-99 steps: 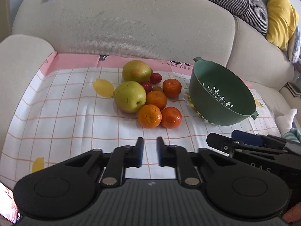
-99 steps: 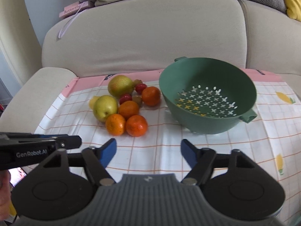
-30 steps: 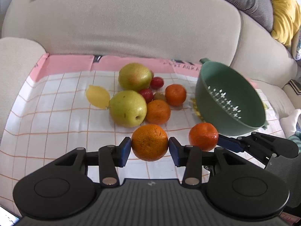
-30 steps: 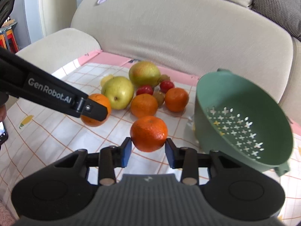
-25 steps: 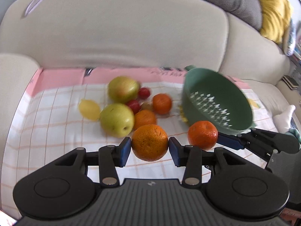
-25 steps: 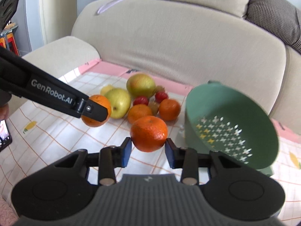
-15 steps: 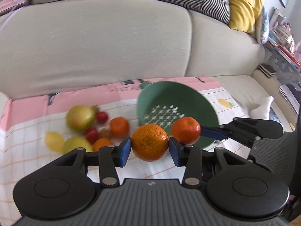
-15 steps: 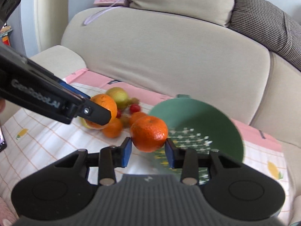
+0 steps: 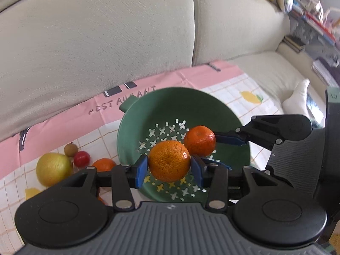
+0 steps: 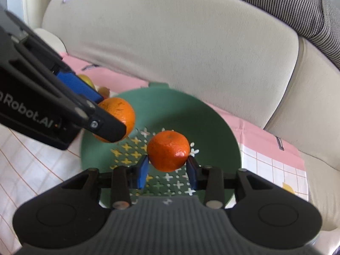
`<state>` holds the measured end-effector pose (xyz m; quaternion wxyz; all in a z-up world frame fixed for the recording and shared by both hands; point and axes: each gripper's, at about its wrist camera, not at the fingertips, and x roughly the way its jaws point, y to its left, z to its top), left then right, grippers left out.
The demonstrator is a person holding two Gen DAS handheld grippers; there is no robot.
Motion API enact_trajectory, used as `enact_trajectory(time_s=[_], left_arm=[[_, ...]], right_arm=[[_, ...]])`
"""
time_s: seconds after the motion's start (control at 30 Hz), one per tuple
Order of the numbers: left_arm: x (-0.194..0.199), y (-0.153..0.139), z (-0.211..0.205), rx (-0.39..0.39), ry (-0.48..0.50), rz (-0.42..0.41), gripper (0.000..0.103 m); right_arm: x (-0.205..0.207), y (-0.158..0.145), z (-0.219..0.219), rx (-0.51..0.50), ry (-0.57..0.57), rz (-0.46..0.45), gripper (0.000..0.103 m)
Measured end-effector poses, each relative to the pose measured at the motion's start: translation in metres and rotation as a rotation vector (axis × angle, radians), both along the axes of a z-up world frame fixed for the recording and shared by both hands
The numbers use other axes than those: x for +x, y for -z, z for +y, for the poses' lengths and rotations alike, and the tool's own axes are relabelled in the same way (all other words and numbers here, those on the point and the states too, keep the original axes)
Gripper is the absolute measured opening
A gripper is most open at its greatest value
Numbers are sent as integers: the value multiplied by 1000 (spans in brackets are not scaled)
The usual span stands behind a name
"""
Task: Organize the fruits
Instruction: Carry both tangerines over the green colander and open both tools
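My left gripper is shut on an orange mandarin and holds it above the green colander. My right gripper is shut on a second mandarin, also above the colander. In the left wrist view the right gripper's mandarin hangs just right of mine. In the right wrist view the left gripper's mandarin hangs at the left over the colander's rim. The colander holds no fruit.
On the checked cloth left of the colander lie a yellow-green pear, a red cherry tomato, a small brown fruit and another mandarin. The beige sofa back rises behind.
Both grippers have closed on a mandarin each, lifted them off the cloth and carried them right, from beside the fruit pile to above the colander.
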<state>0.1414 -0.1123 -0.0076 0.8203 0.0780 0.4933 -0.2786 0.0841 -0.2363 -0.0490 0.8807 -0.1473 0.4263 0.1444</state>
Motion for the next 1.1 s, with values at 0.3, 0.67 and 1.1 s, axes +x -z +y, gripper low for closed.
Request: enact_trajectory(time_s=[0.3, 0.67, 1.1], left_arm=[[19, 25, -19, 102, 66, 40, 50], [28, 49, -35, 199, 109, 101, 50], [34, 61, -36, 226, 87, 103, 49]], right_arm=[[22, 31, -2, -22, -13, 95, 36], [32, 44, -3, -32, -40, 166, 36], [33, 49, -1, -49, -37, 169, 38]])
